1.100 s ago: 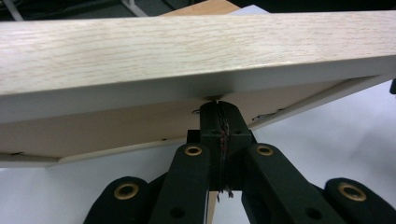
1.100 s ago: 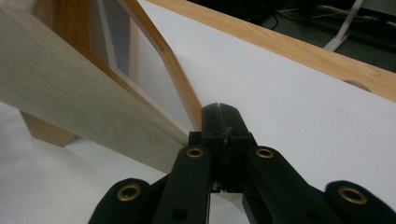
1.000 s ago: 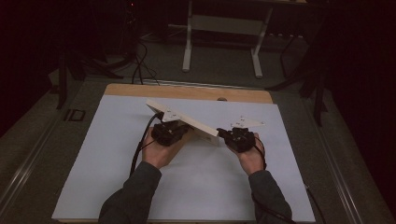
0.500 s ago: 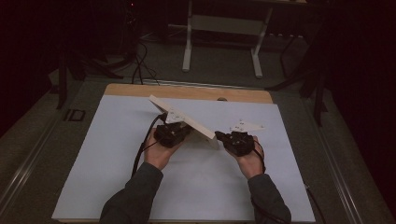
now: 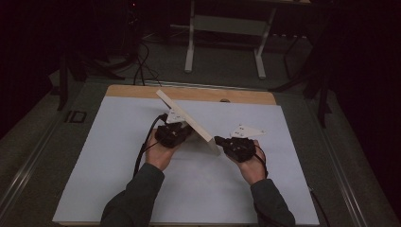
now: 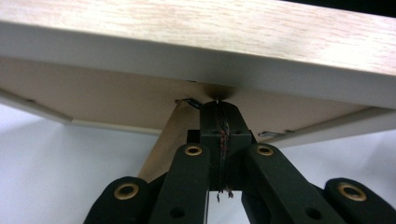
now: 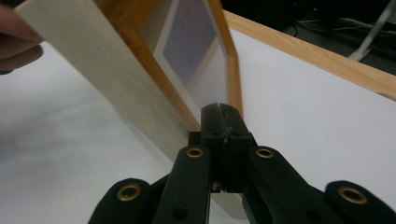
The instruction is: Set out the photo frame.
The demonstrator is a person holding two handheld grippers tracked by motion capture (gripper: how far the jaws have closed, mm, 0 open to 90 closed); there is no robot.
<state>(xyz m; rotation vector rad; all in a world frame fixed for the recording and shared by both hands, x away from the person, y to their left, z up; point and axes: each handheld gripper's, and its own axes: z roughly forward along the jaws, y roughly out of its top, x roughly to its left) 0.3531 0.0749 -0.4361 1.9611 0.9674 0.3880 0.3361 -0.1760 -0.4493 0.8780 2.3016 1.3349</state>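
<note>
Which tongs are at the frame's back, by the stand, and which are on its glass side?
The left tongs are shut at the picture frame's brown back, beside its stand. The right tongs are shut at the frame's near corner, facing the glass.

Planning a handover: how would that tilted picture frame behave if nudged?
The picture frame looks stiff: its wooden edges stay straight. Tilted on one edge on the white table, it would probably tip. Its glazed front seems fragile.
</note>
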